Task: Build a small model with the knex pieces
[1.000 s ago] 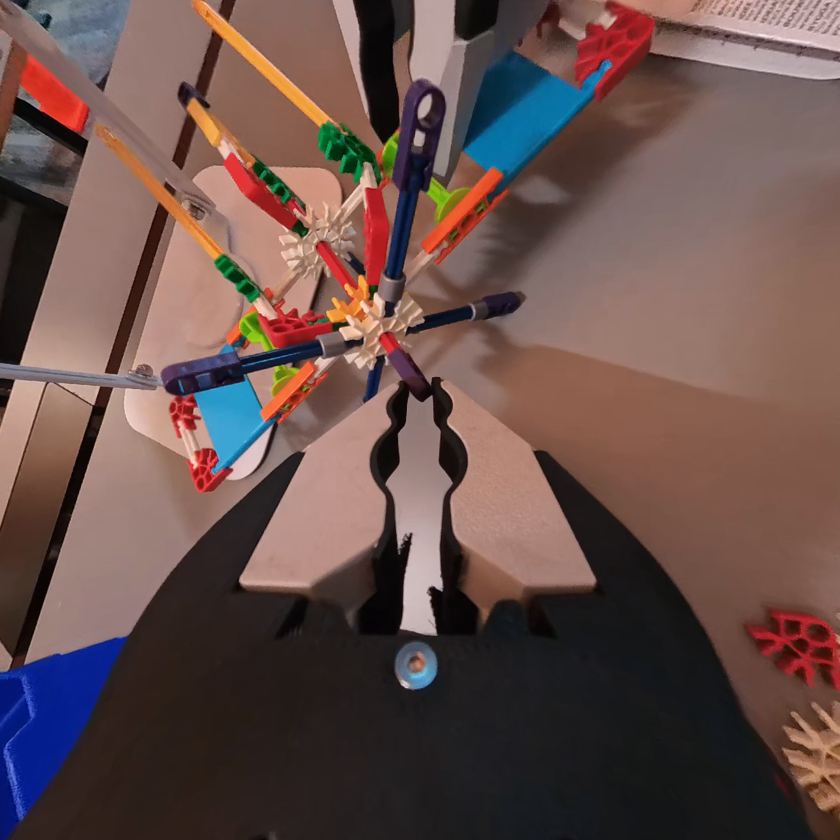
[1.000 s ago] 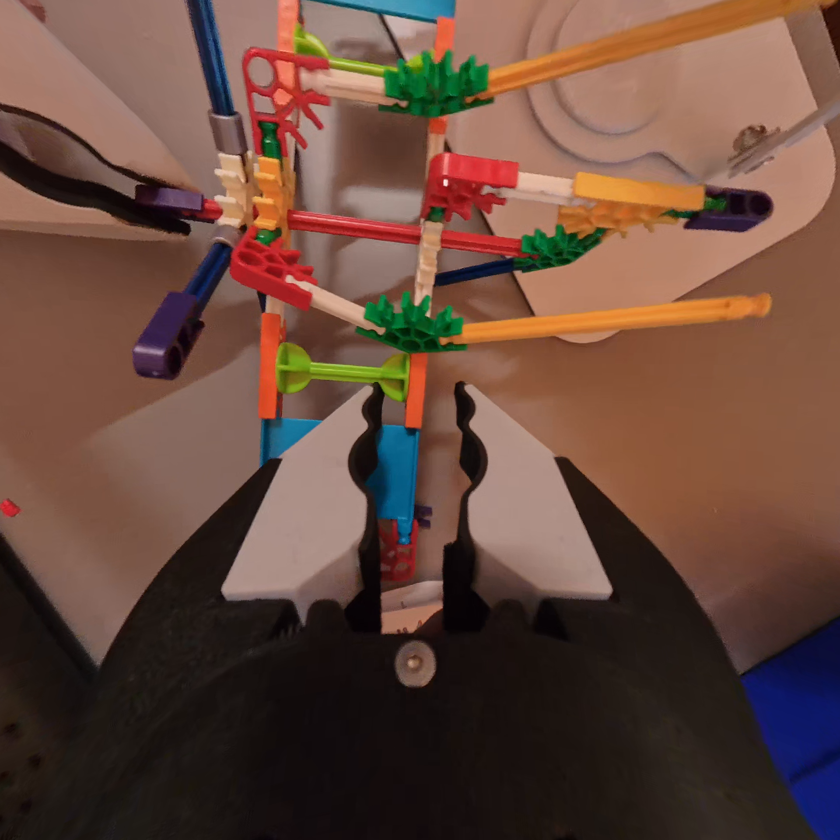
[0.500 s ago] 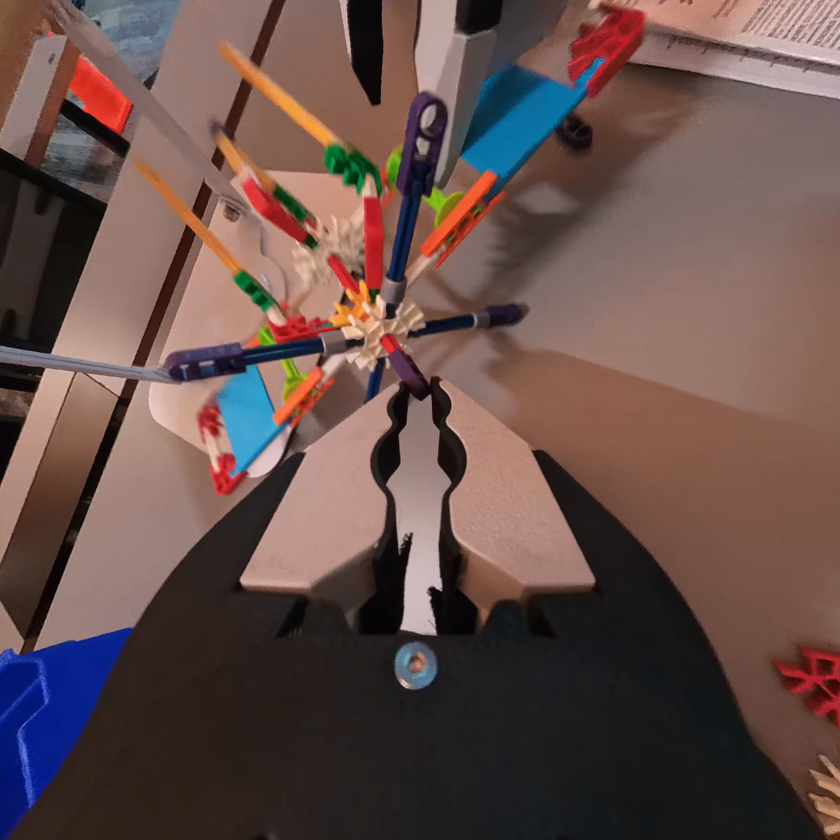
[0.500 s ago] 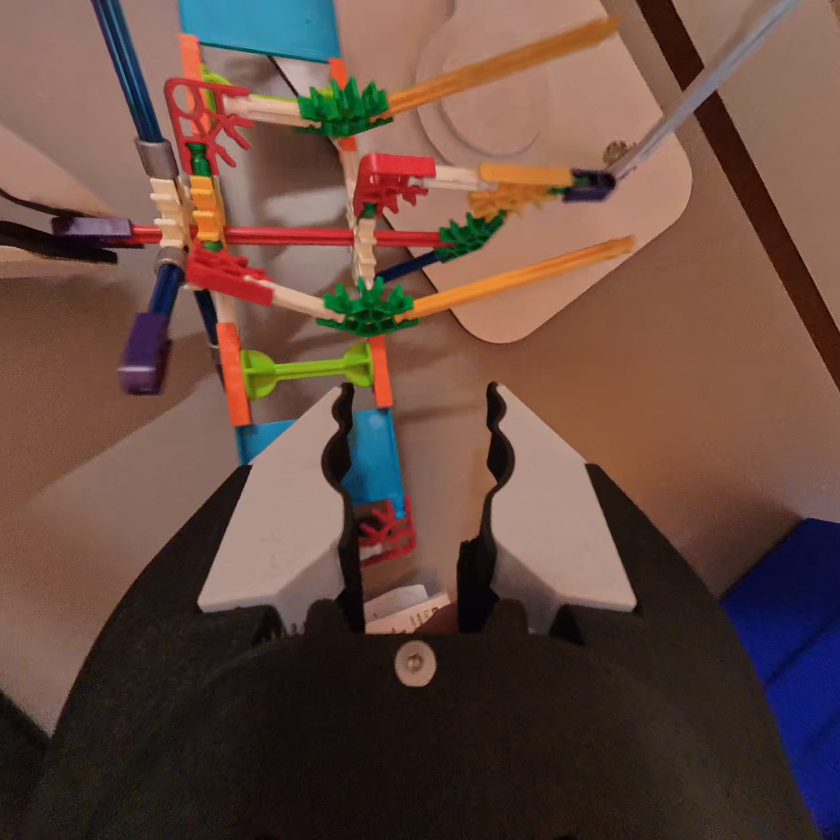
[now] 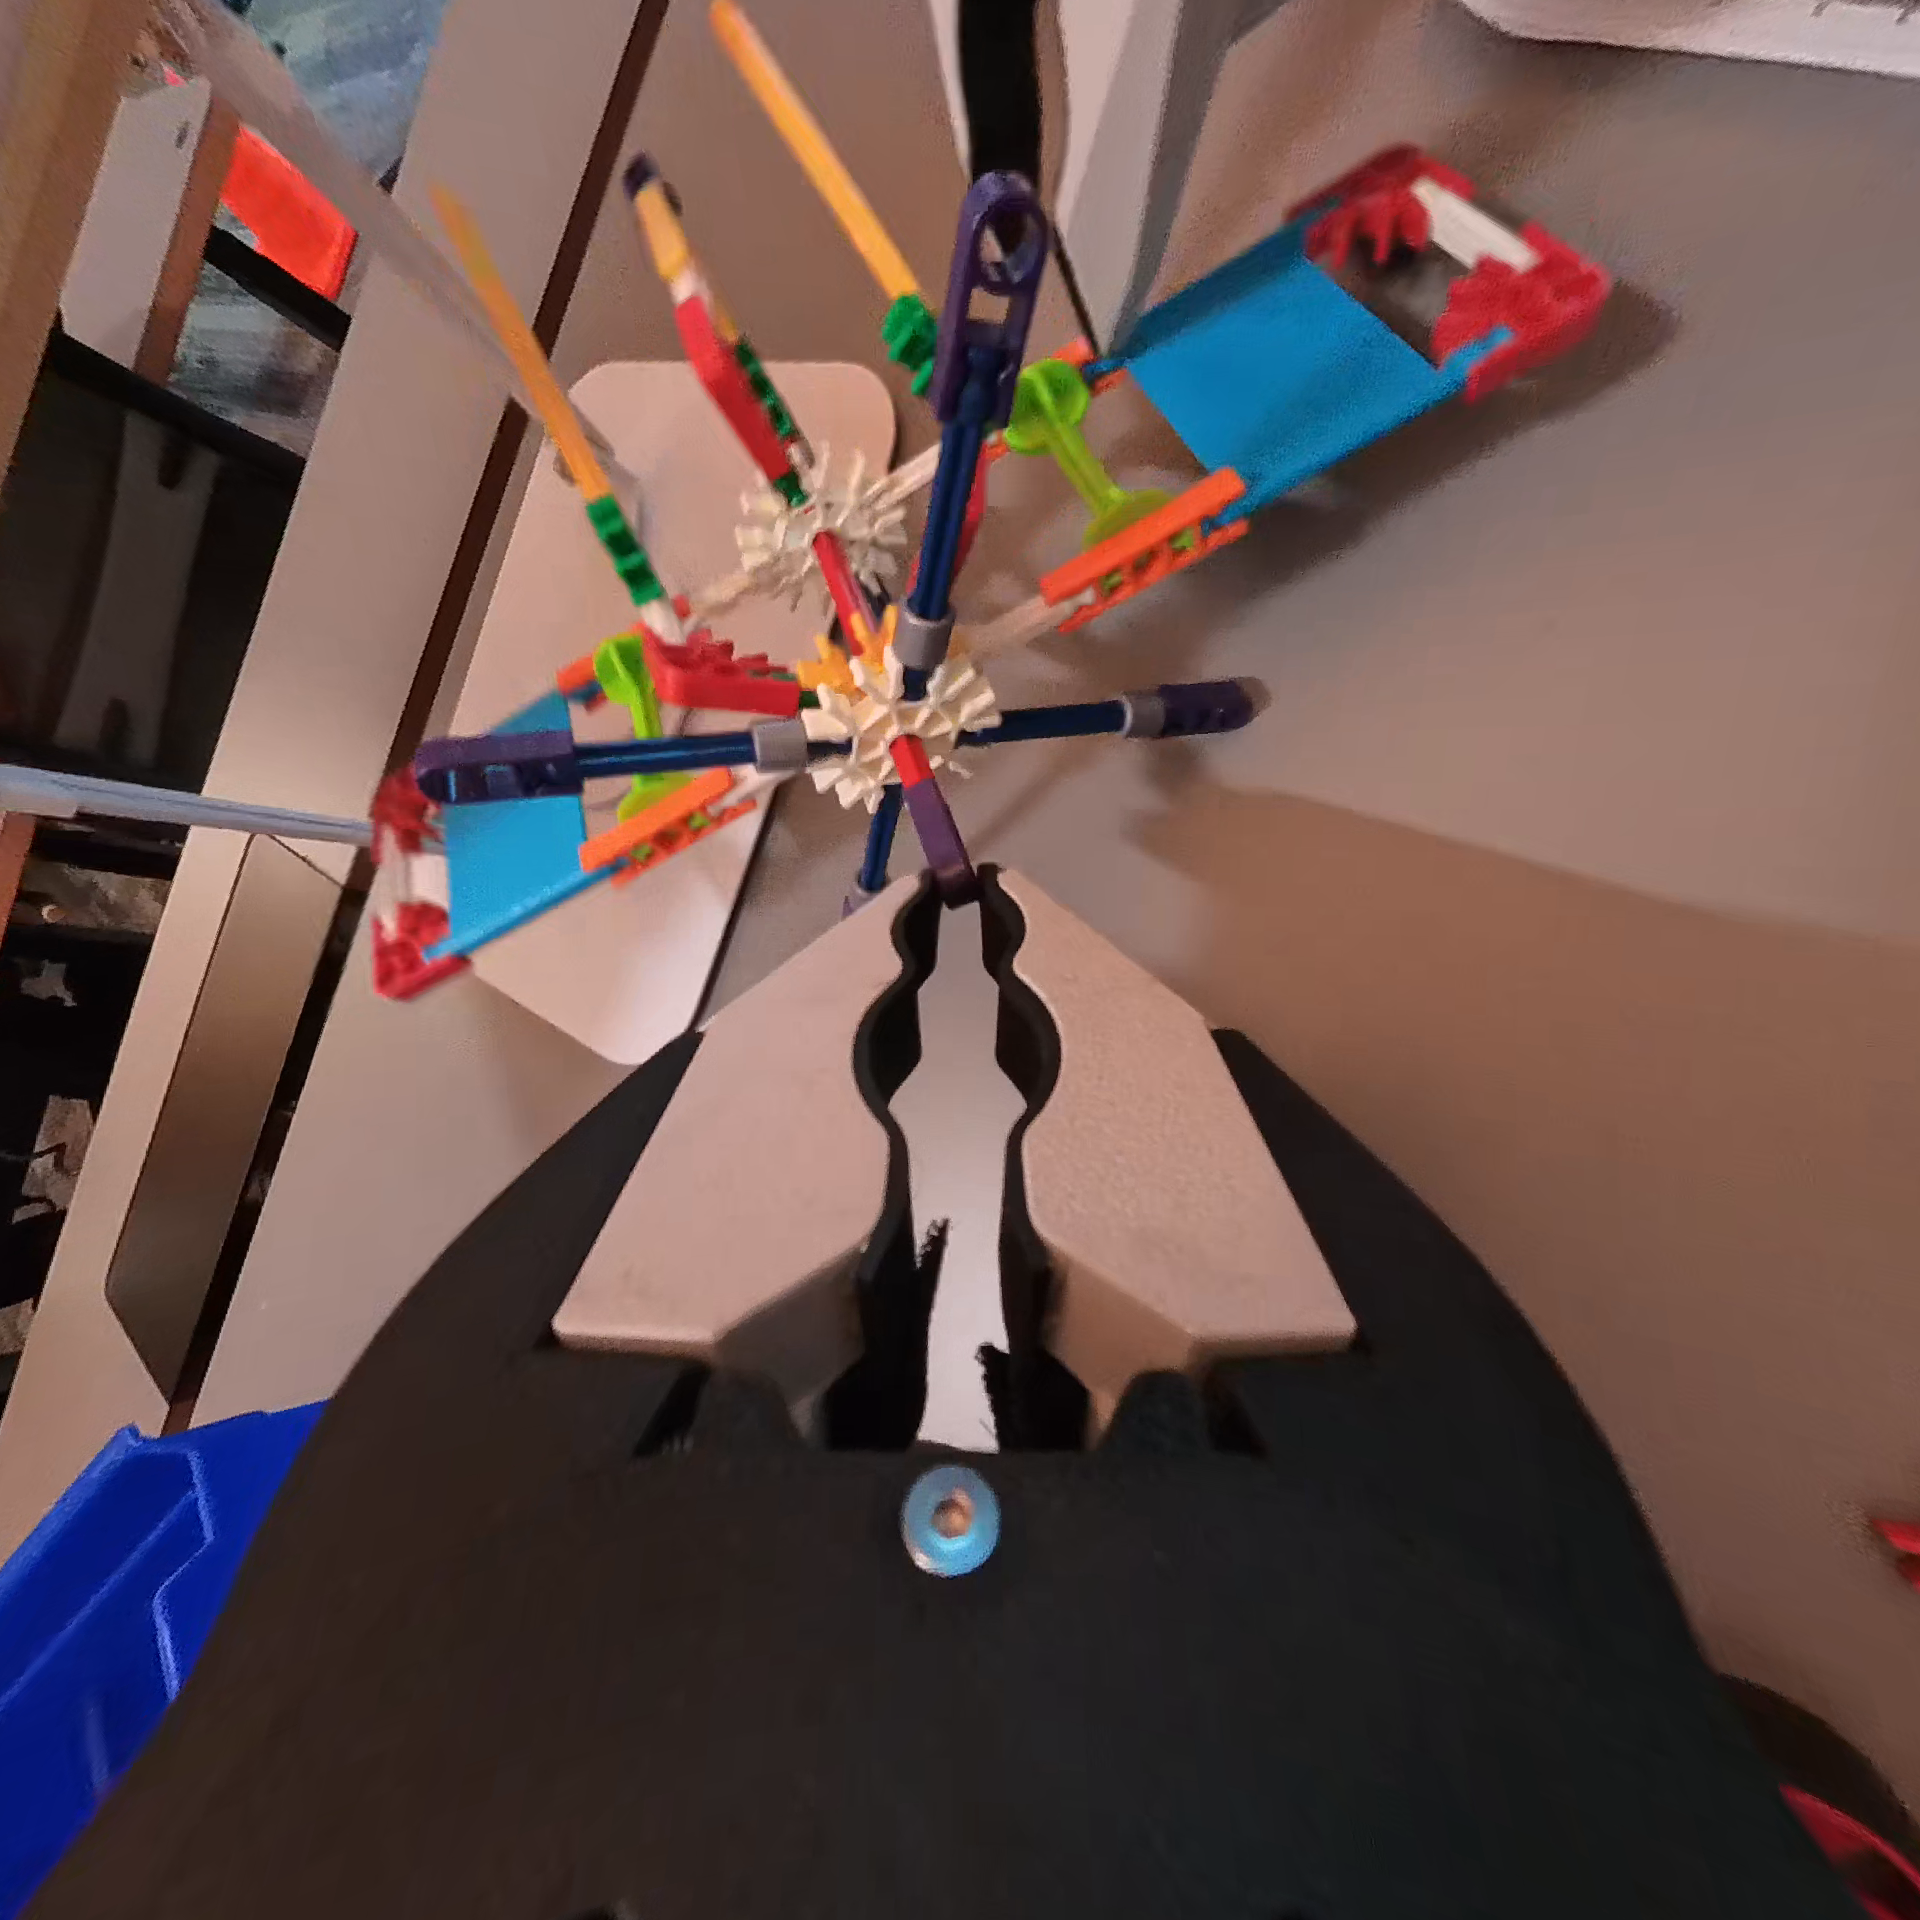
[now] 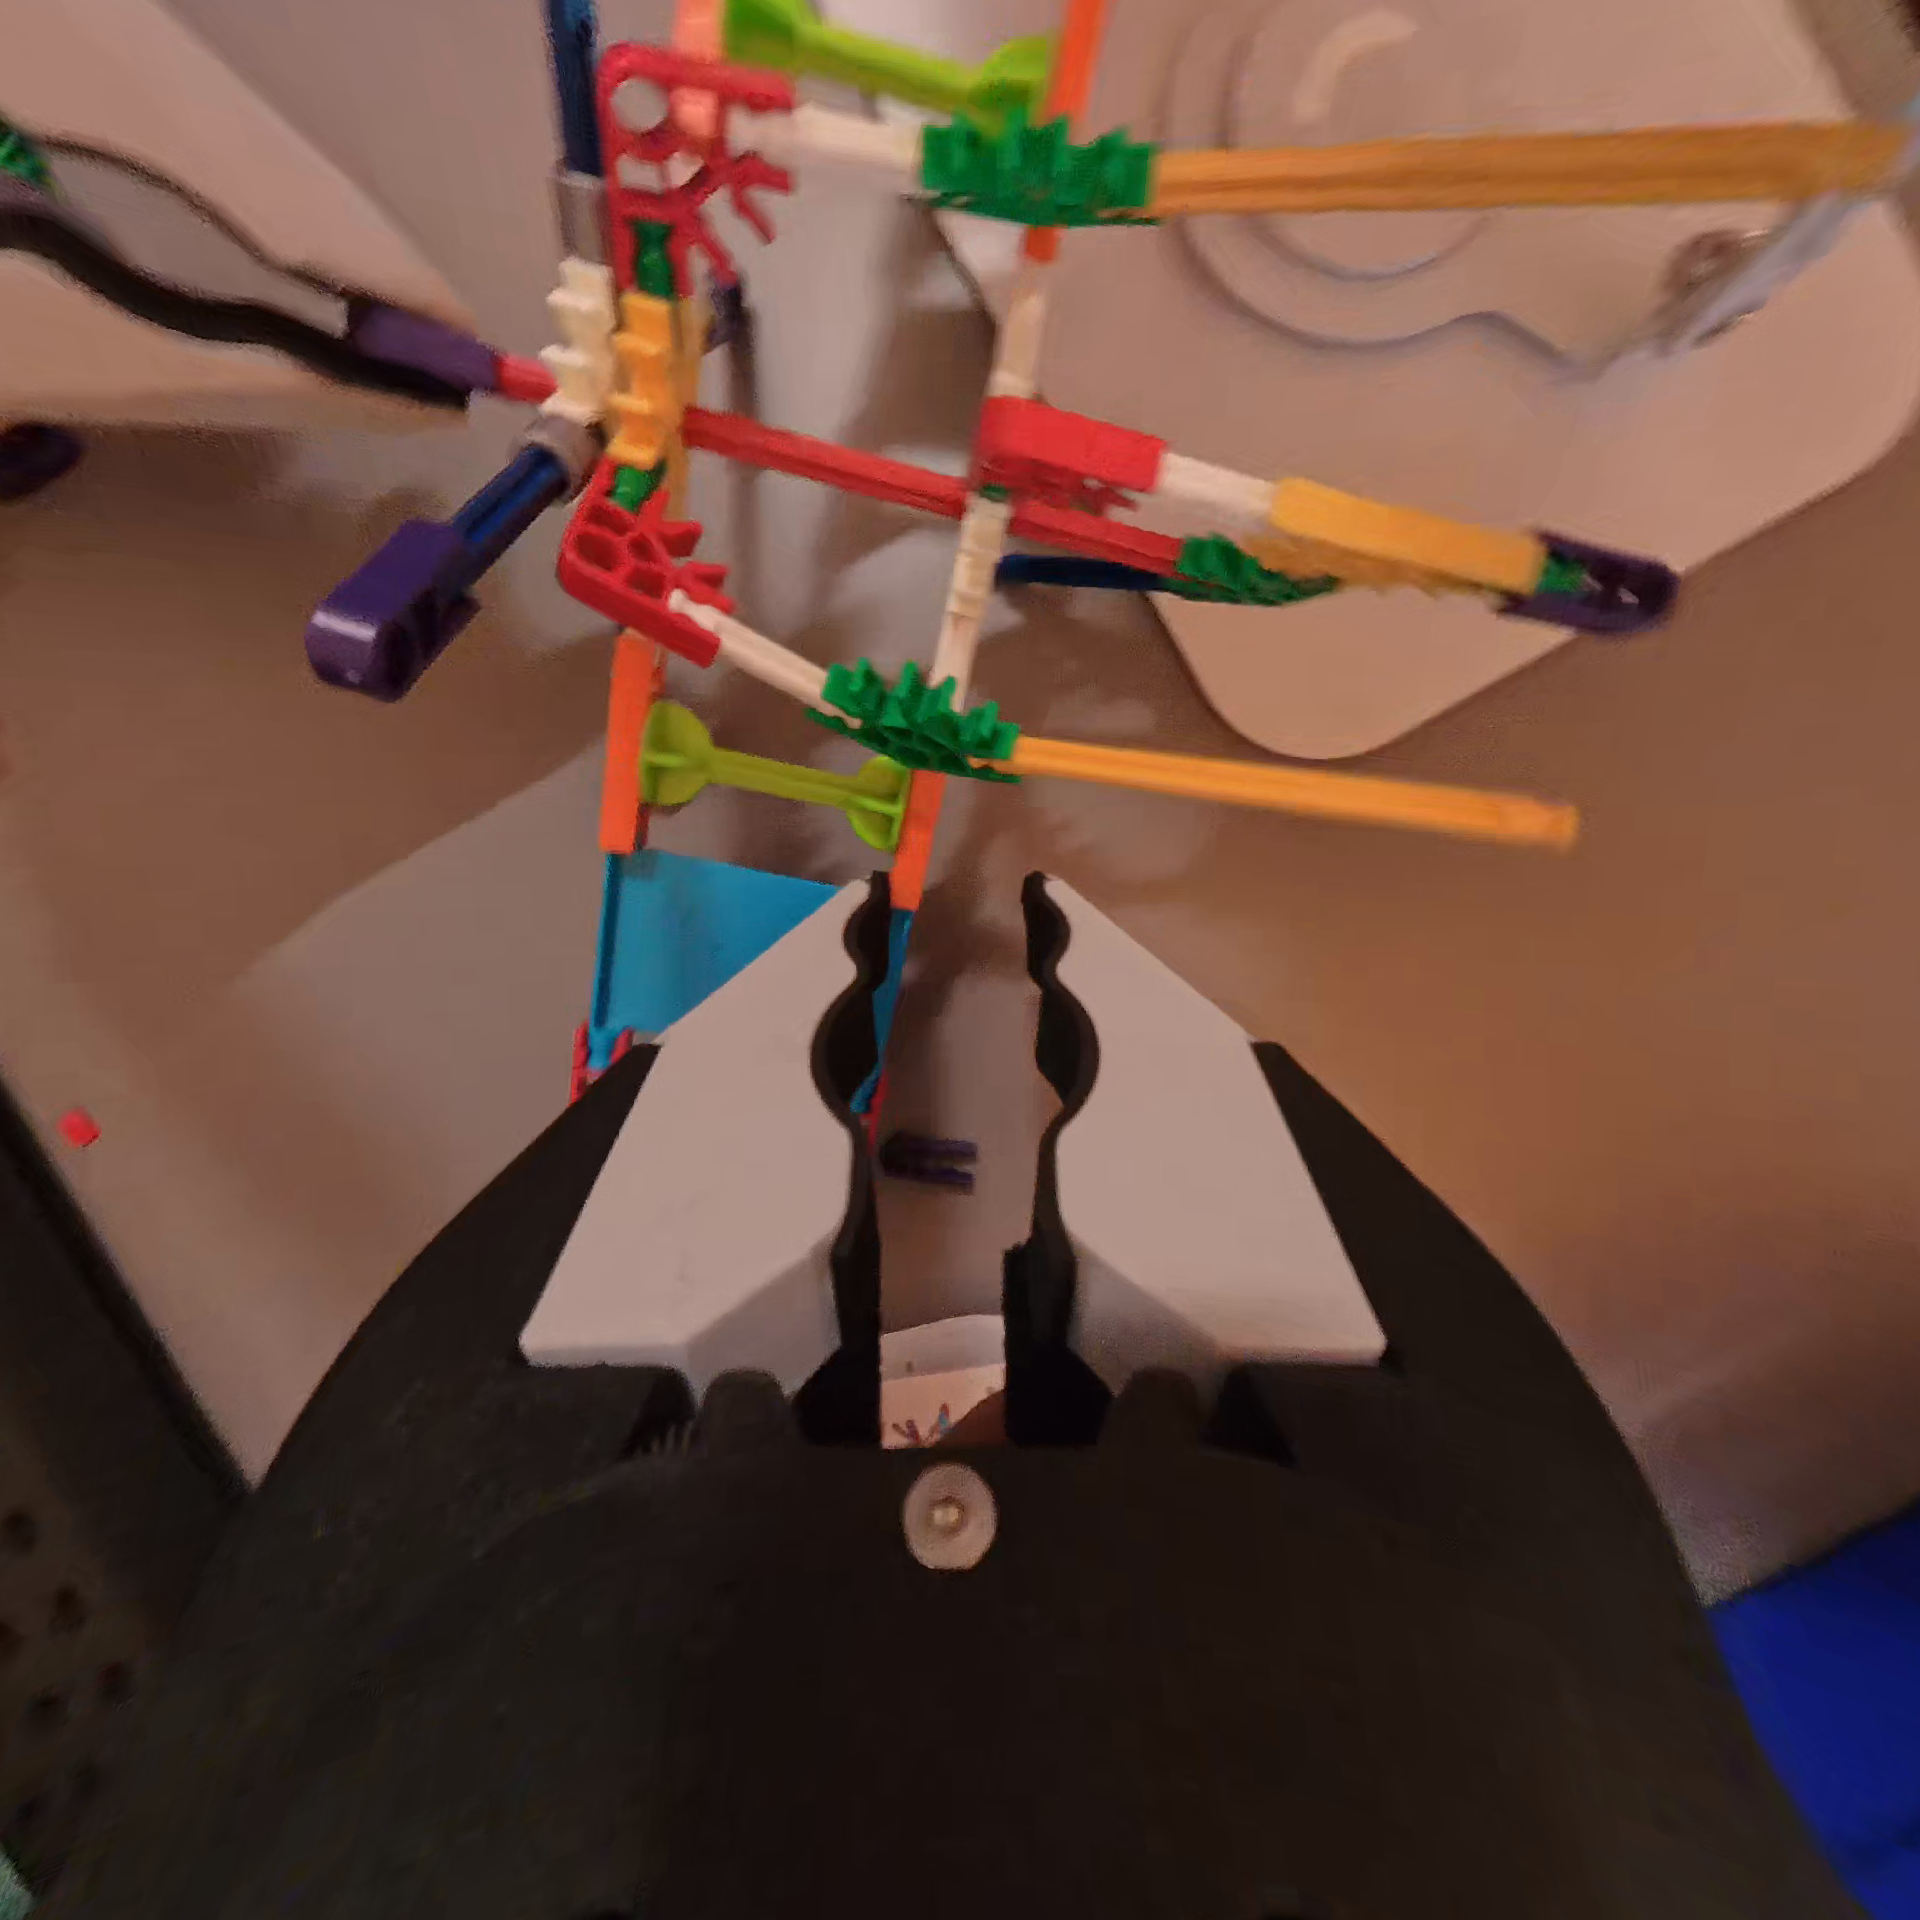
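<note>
My left gripper (image 5: 958,888) stays clenched on the rod-and-connector model's (image 5: 894,717) purple end cap (image 5: 940,836); my right gripper (image 6: 951,894), released, has let go of the blue panel (image 6: 686,935), model aloft above the table (image 5: 1507,935).

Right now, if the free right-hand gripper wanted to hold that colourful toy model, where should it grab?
Probably the orange strut just ahead of the right gripper, approached straight on: it is thin, straight, and runs lengthwise into the open jaws, unobstructed.

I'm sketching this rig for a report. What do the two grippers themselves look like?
Both match: the left gripper and right gripper have a broad matte black body, two pale grey wedge fingers with wavy black inner pads, and one round silver screw. No cables or sleeves show.
</note>
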### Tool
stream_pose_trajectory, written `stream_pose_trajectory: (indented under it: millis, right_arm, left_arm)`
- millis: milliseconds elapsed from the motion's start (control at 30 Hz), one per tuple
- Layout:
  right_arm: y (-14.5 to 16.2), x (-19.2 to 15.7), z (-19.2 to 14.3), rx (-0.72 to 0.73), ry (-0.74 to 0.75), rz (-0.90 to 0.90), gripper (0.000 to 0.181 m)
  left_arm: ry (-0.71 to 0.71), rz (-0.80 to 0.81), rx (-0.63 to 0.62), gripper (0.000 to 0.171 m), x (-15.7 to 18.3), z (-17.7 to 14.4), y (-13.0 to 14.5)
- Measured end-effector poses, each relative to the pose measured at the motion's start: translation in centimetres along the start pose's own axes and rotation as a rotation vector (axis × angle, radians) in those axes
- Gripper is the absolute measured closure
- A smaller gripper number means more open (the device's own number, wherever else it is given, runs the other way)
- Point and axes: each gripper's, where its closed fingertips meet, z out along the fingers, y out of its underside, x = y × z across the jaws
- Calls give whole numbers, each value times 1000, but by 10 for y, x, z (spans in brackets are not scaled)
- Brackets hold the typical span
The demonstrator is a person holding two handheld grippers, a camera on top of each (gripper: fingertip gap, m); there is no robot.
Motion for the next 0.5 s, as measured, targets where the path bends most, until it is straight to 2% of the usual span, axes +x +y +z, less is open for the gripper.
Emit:
stream_pose_trajectory:
  millis: [67,167,367,500]
  right_arm:
    - [2,-12,6,-20,-50,-39,166]
    - [-1,-23,10,-21,-79,-76,168]
    - [-2,-22,12,-10,-77,-72,152]
    - [-4,-32,15,-4,-118,-88,152]
  left_arm:
    - [-10,2,-15,167,-4,1,5]
    - [-22,-8,-25,168,-12,2,12]
    - [6,-49,-9,168,-19,2,18]
    - [2,-54,-6,168,-23,3,20]
